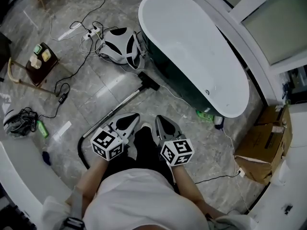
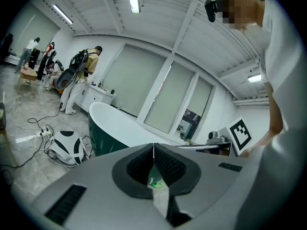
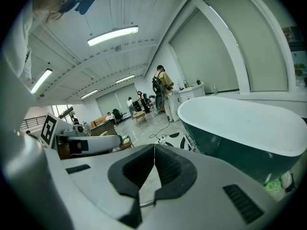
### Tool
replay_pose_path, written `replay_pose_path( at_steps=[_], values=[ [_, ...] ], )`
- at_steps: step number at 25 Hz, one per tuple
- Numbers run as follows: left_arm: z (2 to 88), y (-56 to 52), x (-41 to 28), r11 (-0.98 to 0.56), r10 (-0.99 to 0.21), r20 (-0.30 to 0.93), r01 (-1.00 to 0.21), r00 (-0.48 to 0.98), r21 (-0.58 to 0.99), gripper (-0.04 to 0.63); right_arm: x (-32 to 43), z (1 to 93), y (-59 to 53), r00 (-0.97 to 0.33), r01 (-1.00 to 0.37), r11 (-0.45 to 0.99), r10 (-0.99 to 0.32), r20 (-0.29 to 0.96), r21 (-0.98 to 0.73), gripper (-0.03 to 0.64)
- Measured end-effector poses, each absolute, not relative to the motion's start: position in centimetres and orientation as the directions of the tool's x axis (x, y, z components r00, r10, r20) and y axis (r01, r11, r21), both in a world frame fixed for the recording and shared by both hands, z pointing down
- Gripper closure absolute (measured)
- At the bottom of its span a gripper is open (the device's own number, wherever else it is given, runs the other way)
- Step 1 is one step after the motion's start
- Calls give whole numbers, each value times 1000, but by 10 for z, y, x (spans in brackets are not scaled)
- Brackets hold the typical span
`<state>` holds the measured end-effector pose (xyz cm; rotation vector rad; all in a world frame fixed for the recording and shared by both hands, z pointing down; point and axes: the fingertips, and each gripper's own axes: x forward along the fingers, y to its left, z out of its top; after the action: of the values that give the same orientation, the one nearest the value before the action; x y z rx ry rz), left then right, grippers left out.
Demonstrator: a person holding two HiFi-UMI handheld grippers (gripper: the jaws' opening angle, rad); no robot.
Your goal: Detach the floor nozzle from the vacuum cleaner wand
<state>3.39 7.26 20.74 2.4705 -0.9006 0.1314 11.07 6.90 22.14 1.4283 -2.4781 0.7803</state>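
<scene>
My left gripper (image 1: 135, 117) and right gripper (image 1: 161, 120) are both closed tight and hold nothing. They hang close in front of my body. The nozzle (image 1: 149, 82) lies on the floor against the side of the tub (image 1: 192, 42). It is joined to the wand (image 1: 117, 107) and is well apart from both claws.

I judge the best way is to pin the wand near the joint with one claw. The other claw should open, take the nozzle's neck and pull straight along the tube.

Count: two grippers, one wand, one nozzle, one tub.
</scene>
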Motion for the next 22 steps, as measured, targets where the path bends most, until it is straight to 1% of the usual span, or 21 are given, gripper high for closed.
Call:
replay_pose_path(
  at_steps=[10, 22],
  values=[
    [214, 28, 60, -602, -633, 264, -678, 727, 421, 584, 124, 227, 16, -604, -793, 484, -700, 380, -369, 604],
    [222, -11, 89, -588, -651, 267, -695, 711, 414, 584, 158, 242, -11, -617, -785, 493, -669, 413, -374, 604]
  ],
)
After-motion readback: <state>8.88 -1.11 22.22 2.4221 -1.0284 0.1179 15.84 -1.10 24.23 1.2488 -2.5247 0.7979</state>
